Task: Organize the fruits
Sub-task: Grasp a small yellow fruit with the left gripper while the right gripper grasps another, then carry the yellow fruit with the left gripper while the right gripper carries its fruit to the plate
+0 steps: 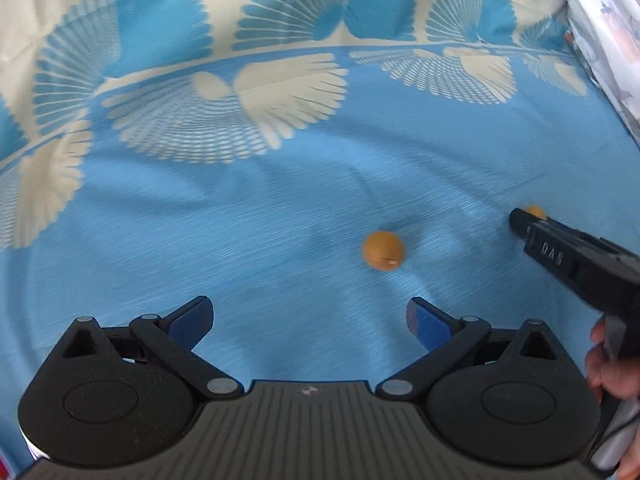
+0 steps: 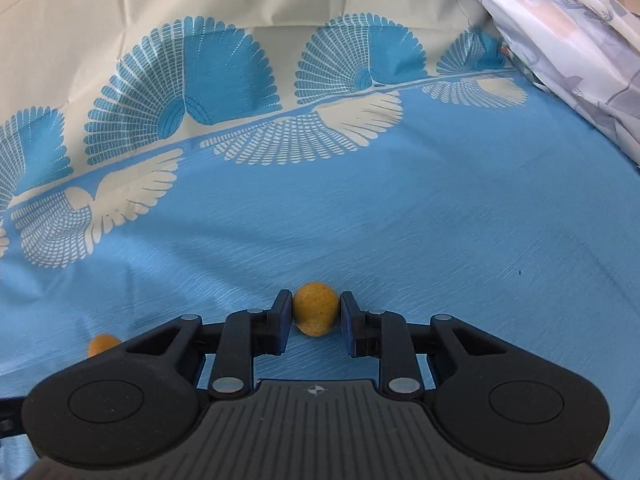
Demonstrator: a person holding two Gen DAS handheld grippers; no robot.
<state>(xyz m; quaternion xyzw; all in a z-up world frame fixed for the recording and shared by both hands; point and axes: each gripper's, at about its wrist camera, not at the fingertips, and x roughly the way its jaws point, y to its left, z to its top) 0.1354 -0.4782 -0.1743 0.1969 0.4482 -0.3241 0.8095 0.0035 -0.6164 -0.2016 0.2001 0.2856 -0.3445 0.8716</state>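
Orange fruit [image 2: 315, 309] sits pinched between the right gripper [image 2: 314, 322] pads, low on the blue cloth [image 2: 440, 220], ready for lifting; left gripper [image 1: 310, 320] hangs spread behind a second fruit [image 1: 383, 250], apparently lining up its own pick

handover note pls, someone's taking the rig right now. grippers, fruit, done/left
Right gripper: shut on one small orange fruit, low over the blue cloth.
Left gripper: fingers wide open, empty, pointing at the second orange fruit lying loose on the cloth just ahead of it.
Done: one fruit gripped, not yet placed.
Left: pick up the loose fruit, then place both. No bowl or tray shows in either view, so the drop spot is unknown.
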